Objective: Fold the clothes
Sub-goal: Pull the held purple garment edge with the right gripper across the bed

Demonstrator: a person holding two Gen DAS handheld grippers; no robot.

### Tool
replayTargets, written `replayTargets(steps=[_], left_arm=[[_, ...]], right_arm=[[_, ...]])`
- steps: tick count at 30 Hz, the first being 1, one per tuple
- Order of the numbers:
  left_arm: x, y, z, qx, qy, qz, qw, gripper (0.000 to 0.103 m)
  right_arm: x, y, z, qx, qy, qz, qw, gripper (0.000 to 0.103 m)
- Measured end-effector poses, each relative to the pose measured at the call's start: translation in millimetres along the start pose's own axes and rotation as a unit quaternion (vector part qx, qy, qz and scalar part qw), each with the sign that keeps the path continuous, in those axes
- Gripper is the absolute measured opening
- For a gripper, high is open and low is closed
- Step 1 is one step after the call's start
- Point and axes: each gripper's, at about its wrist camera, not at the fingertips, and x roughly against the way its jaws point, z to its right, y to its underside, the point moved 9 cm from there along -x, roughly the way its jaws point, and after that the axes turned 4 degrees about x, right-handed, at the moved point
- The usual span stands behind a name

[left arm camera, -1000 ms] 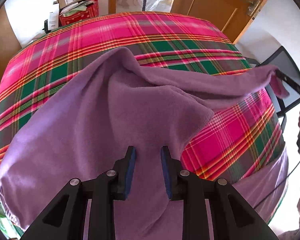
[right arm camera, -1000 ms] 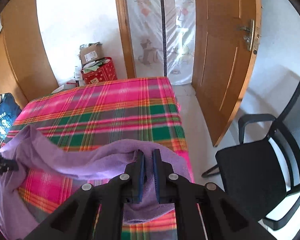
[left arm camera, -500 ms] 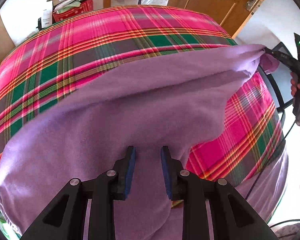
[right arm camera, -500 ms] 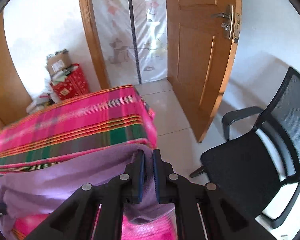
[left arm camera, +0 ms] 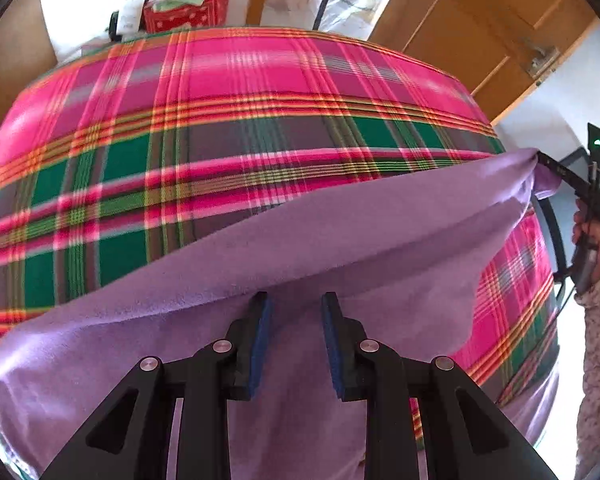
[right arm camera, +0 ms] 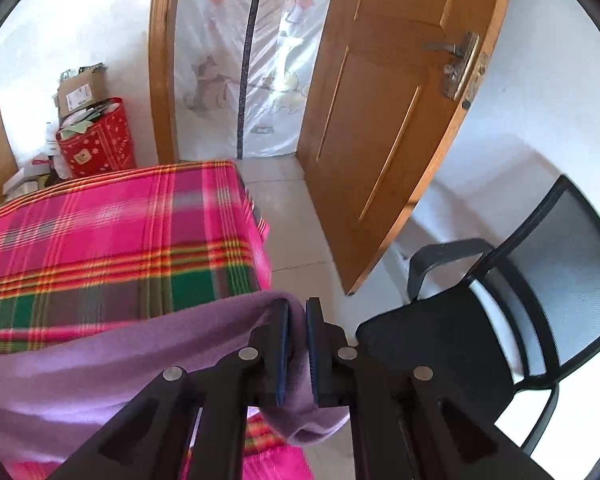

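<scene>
A purple fleece cloth (left arm camera: 340,232) lies over the near half of a table covered in pink and green plaid (left arm camera: 260,92). My left gripper (left arm camera: 294,300) points down at the cloth's near part. Purple fabric fills the gap between its blue pads (left arm camera: 260,332), and a fold line runs across its tips. At the right edge, a person's hand (left arm camera: 596,240) holds my right gripper (left arm camera: 540,158), which pinches the cloth's far corner. In the right wrist view that gripper (right arm camera: 297,308) is shut on the cloth (right arm camera: 100,368) just past the table's corner (right arm camera: 244,240), with the corner hanging below the pads.
A black mesh office chair (right arm camera: 460,340) stands close on the right. An open wooden door (right arm camera: 388,100) and a curtained doorway lie beyond it. A red bag (right arm camera: 96,140) and a cardboard box (right arm camera: 82,88) sit on the floor behind the table.
My right gripper has carried the cloth's corner rightward past the table's edge. The raised hump in the cloth has flattened into one taut fold between the two grippers.
</scene>
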Motion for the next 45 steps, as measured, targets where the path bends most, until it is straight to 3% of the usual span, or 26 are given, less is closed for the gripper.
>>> replayTargets(steps=[8,12,14,22,26,30,34,37,41,45], left_arm=[[-2.5,28.7,30.0,-0.082,-0.006,-0.012,0.9966,0.027],[-0.2,41.8,42.6,-0.086,0.016,-0.024,0.9959,0.027],[-3.4,55.5,54.4,-0.099,0.05,-0.053,0.9924,0.029],[2.8,66.3,51.7,-0.108,0.033,-0.045,0.9926,0.03],[12.8,64.6,40.4,-0.084,0.04,-0.033,0.9951,0.03],[21.7,58.3,4.6,-0.041,0.013,-0.019,0.9989,0.03],[30.9,51.0,-31.0,0.014,-0.005,-0.006,0.9999,0.03],[30.4,42.3,-56.3,0.064,0.002,-0.002,0.998,0.03],[31.6,27.0,-73.6,0.101,0.004,0.017,0.9947,0.03],[29.4,8.7,-81.6,0.1,-0.028,0.041,0.9937,0.03]], right_arm=[[-26.9,-17.8,-22.7,0.055,0.063,-0.01,0.996,0.009],[-35.7,-22.1,-27.0,0.048,0.065,-0.018,0.997,0.009],[-38.5,-24.0,-28.8,0.051,0.07,-0.02,0.996,0.009],[-37.9,-14.8,-31.3,0.049,0.072,-0.024,0.996,0.009],[-24.3,-8.3,-26.5,0.029,0.046,-0.019,0.998,0.012],[0.7,-3.6,-31.9,0.034,0.018,-0.004,0.999,0.021],[30.9,0.3,-39.9,0.024,-0.014,0.014,1.0,0.022],[57.4,7.5,-59.4,0.043,-0.042,0.033,0.998,0.028],[97.3,22.7,-87.8,0.071,-0.086,0.062,0.992,0.028],[132.8,44.7,-120.3,0.096,-0.141,0.079,0.982,0.033]])
